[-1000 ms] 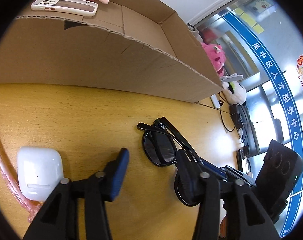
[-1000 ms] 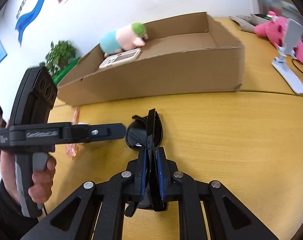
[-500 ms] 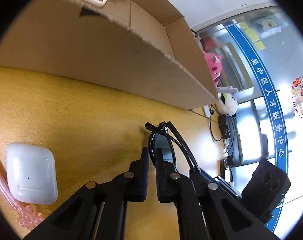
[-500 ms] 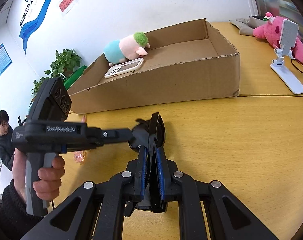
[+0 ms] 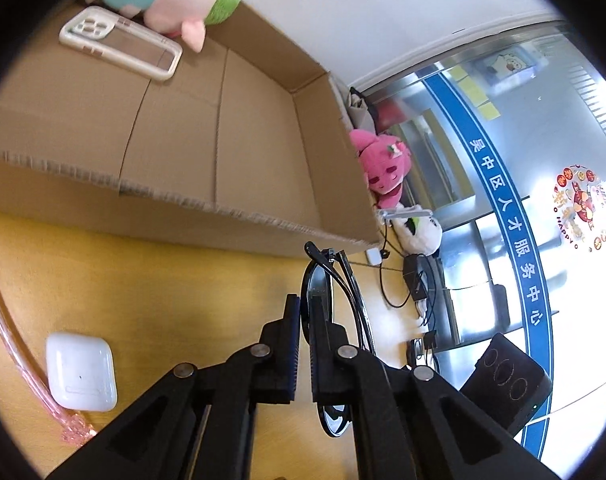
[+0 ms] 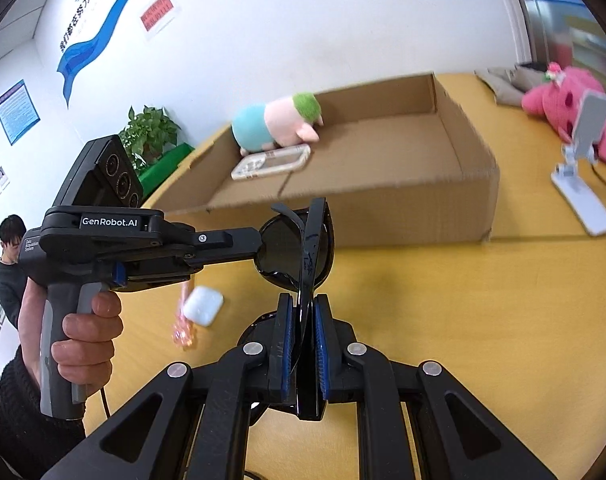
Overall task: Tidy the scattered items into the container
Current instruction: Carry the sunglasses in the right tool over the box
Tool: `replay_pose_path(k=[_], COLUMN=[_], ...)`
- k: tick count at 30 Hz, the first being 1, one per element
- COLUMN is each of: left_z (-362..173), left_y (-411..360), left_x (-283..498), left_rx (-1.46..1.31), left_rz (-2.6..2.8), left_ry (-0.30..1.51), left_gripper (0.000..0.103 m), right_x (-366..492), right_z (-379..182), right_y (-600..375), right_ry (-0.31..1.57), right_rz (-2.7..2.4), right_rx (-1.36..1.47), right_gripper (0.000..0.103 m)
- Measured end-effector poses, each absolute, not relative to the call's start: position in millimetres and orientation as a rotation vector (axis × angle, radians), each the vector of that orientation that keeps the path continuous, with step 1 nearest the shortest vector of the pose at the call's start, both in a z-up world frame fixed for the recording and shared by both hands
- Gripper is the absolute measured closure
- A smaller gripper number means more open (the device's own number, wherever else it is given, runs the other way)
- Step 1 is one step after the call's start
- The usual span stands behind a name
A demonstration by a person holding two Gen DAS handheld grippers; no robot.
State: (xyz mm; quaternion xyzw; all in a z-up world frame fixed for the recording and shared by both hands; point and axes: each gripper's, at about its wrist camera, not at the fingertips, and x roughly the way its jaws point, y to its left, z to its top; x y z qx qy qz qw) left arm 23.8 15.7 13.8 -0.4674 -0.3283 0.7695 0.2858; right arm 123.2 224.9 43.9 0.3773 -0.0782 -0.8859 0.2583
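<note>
Black sunglasses [image 6: 303,248] are held in the air above the yellow table by both grippers. My right gripper [image 6: 301,312] is shut on the folded frame. My left gripper [image 5: 305,308] is shut on one lens of the sunglasses [image 5: 317,288]; it also shows in the right wrist view [image 6: 259,244], coming in from the left. The open cardboard box [image 6: 383,208] lies just beyond, holding a plush pig [image 6: 279,124] and a phone case [image 6: 271,162]. A white earbud case [image 5: 81,376] and a pink hairband [image 5: 19,360] lie on the table.
A pink plush [image 6: 559,104] and a white phone stand [image 6: 583,176] sit right of the box. Cables and a white plush [image 5: 419,236] lie past the box's corner. A person [image 6: 11,264] stands at far left.
My left gripper went from open beside the sunglasses to shut on a lens. Both grippers have lifted the sunglasses off the table and toward the box.
</note>
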Motion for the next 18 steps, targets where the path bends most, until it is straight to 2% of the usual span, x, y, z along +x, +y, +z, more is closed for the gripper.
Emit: replay_pose_path(k=[11,18], left_z=[97.3,147.7], left_y=[-0.6,-11.0], left_x=[-30.3,-86.7], left_rx=[-1.120,-1.076], left_rz=[2.167,2.222], left_ry=[-0.769,-0.683], left_gripper=[0.100,0.099], right_x=[71.8,8.9], right_z=[123.6,164.5], right_y=[192.7,177.8], right_ry=[-0.084,-0.083], right_rz=[-2.440,-2.450], right_rx=[0.855,0.818], right_gripper=[0.092,0.092])
